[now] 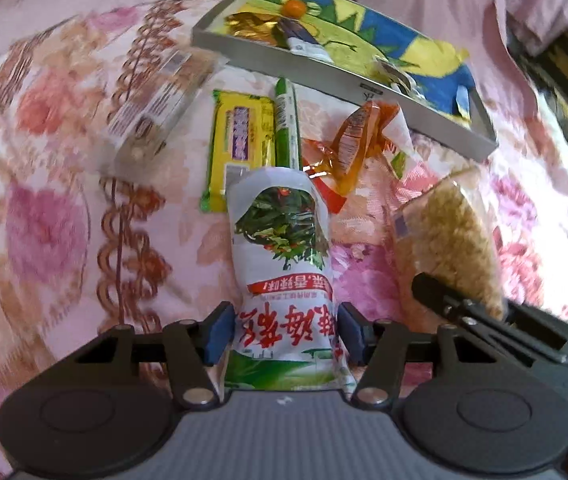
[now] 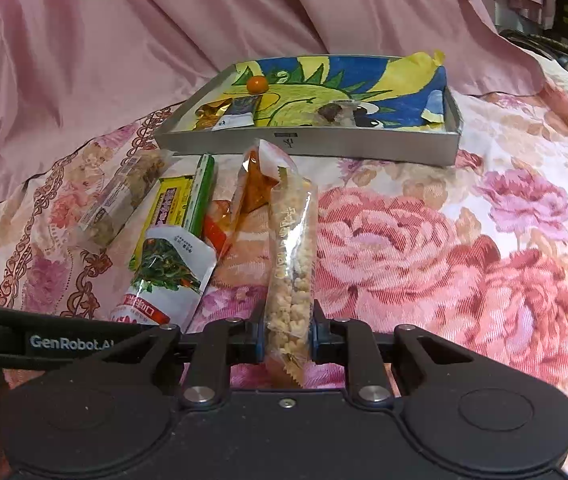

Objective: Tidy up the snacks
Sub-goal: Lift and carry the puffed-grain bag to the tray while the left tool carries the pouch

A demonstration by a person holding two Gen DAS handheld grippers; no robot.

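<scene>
My left gripper (image 1: 285, 334) is shut on the lower part of a white pouch (image 1: 280, 240) printed with green vegetables and red characters. Its blue pads (image 1: 220, 334) press on both sides. My right gripper (image 2: 287, 336) is shut on a long clear bag of puffed grain snack (image 2: 291, 248), which stands up between the fingers. The same clear bag (image 1: 451, 236) shows at the right of the left wrist view. Beyond both lies a shallow grey tray (image 2: 323, 144) lined with a blue and yellow drawing, holding an orange ball (image 2: 257, 84), a gold packet (image 2: 210, 114) and a small tube.
On the floral bedspread (image 2: 443, 260) in front of the tray lie a yellow packet (image 1: 240, 140), a green stick pack (image 1: 285, 128), an orange see-through packet (image 1: 351, 140) and a clear boxed snack (image 1: 156, 104). Pink cloth (image 2: 164, 40) is heaped behind the tray.
</scene>
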